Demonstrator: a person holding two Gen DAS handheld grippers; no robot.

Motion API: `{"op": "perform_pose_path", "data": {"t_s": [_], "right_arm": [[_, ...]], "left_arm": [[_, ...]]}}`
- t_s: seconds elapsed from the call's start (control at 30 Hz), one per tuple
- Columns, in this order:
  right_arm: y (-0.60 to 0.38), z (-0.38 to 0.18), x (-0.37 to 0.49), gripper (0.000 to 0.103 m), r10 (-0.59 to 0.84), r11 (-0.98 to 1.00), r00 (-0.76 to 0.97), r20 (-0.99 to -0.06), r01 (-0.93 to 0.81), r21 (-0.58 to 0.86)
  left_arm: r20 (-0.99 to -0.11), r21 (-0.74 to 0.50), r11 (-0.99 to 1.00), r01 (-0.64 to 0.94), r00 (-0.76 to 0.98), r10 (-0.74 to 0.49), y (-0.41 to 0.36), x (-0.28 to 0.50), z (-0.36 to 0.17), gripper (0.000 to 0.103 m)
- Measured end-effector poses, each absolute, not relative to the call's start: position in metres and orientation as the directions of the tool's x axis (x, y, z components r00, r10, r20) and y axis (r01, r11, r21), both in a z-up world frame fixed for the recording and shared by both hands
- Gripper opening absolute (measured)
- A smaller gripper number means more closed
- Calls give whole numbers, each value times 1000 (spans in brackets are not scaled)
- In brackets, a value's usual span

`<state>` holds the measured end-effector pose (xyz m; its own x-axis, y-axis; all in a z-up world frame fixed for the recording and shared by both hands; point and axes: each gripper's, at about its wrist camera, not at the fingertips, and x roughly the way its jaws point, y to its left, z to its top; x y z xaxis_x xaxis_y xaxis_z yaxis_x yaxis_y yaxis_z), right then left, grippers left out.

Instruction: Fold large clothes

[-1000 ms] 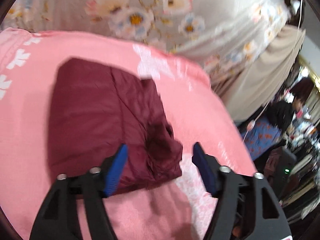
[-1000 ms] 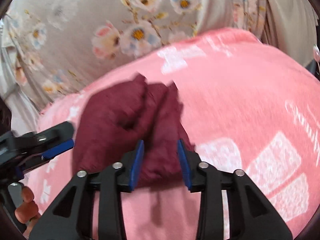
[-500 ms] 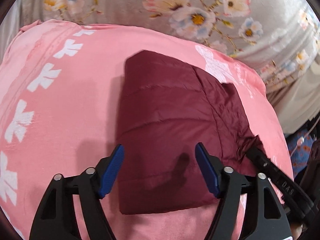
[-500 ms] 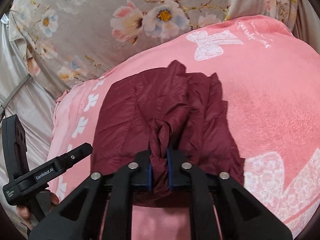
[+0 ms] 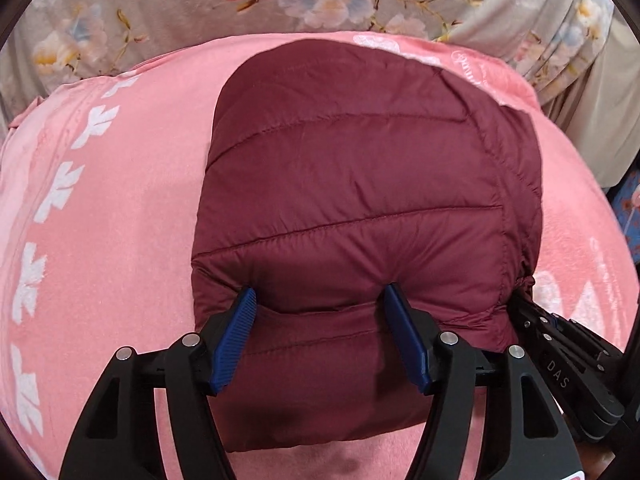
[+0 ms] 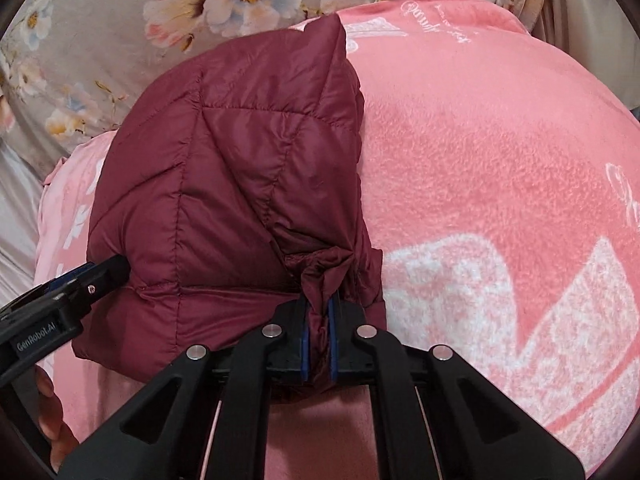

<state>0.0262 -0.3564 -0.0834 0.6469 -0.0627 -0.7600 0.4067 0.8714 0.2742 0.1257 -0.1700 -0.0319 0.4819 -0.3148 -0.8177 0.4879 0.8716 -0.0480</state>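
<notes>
Jacket (image 5: 360,184) on pink blanket (image 5: 120,208) — right tool (image 6: 319,340) pinches bunched edge; left tool (image 5: 320,320) closing, straddling hem — contact unclear.

Both grippers are showing black plastic arms with triangular cut-outs, round silver screws and ribbed blue fingers (image 5: 234,336). At the left edge of the right wrist view, the left gripper (image 6: 86,278) is wearing white "GenRobot.AI" lettering.
</notes>
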Motion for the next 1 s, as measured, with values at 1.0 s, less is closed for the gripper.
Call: {"op": "perform_pose_path", "data": {"t_s": [1.0], "right_arm": [[-431, -11, 149, 27, -39, 791, 712, -701, 451, 414]], "left_arm": [[-807, -125, 891, 436, 477, -347, -203, 258, 23, 35]]}}
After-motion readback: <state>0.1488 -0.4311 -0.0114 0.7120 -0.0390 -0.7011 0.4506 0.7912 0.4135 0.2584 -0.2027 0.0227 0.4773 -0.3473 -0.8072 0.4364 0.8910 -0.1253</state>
